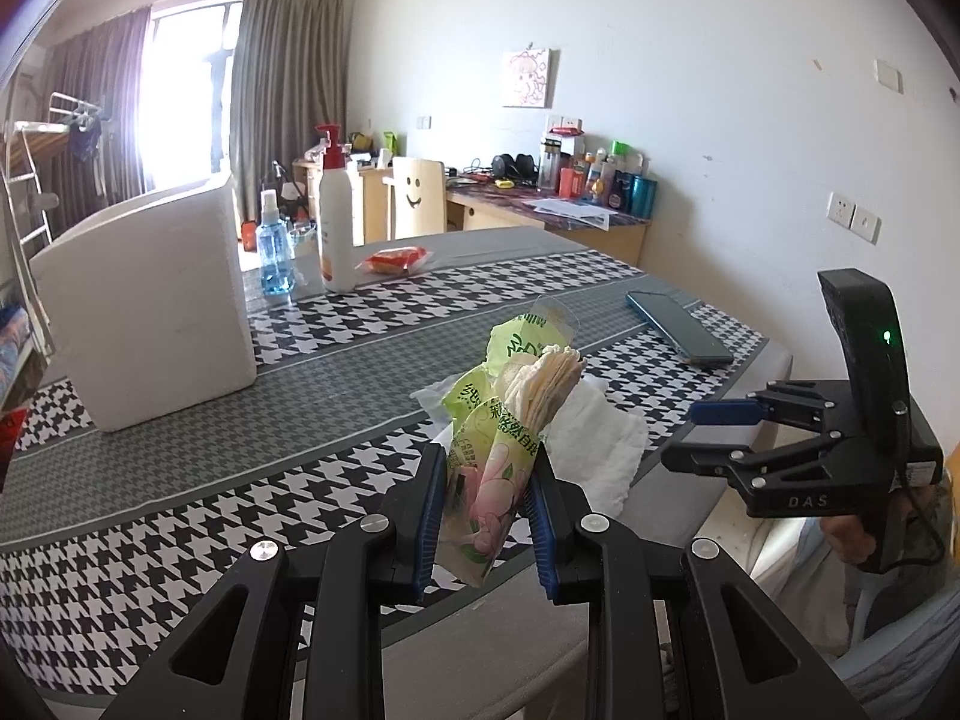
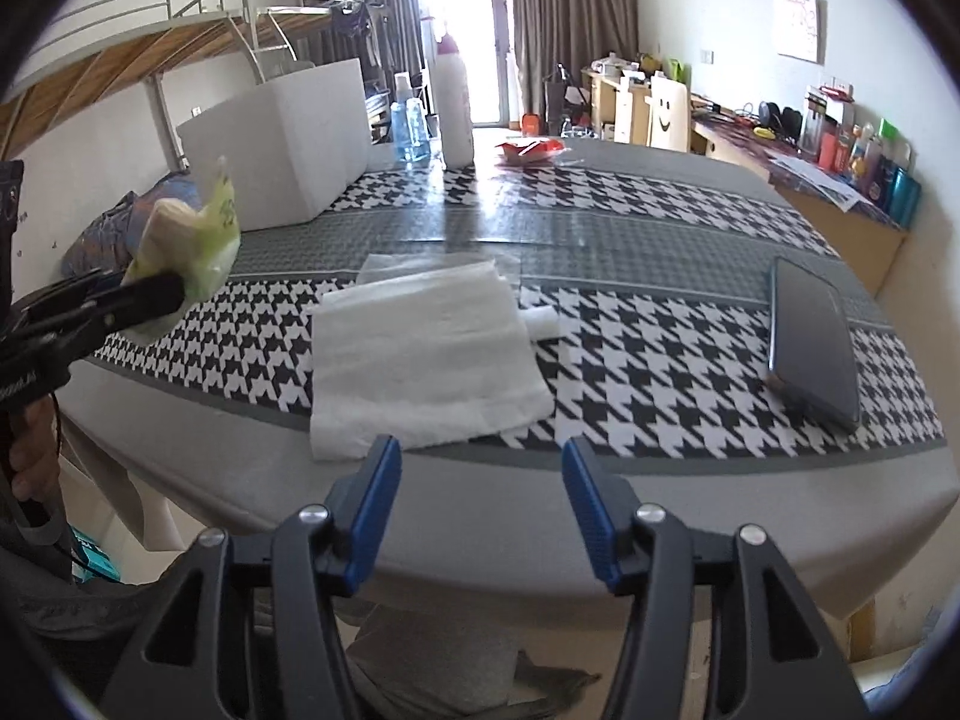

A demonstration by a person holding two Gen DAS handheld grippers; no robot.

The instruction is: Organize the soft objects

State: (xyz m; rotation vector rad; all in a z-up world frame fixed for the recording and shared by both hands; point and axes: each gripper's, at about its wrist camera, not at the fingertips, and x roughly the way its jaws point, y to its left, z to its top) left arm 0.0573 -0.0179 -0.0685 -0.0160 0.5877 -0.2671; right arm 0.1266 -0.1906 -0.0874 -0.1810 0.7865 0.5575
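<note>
My left gripper [image 1: 483, 510] is shut on a green and pink tissue pack [image 1: 504, 438] and holds it above the table's near edge, with cream tissues sticking out of its top. The pack also shows at the left of the right wrist view [image 2: 186, 240]. A white folded towel [image 2: 420, 354] lies flat on the houndstooth tablecloth [image 2: 660, 360]; in the left wrist view the towel [image 1: 600, 450] sits just behind the pack. My right gripper [image 2: 480, 516] is open and empty, just short of the table's near edge, in front of the towel. It shows at the right of the left wrist view [image 1: 696, 435].
A white foam box [image 1: 144, 306] stands at the table's left. Behind it are a blue spray bottle [image 1: 275, 252], a white pump bottle [image 1: 335, 228] and a red snack packet [image 1: 396, 259]. A dark phone [image 2: 813, 342] lies at the right. A cluttered desk [image 1: 570, 210] lines the far wall.
</note>
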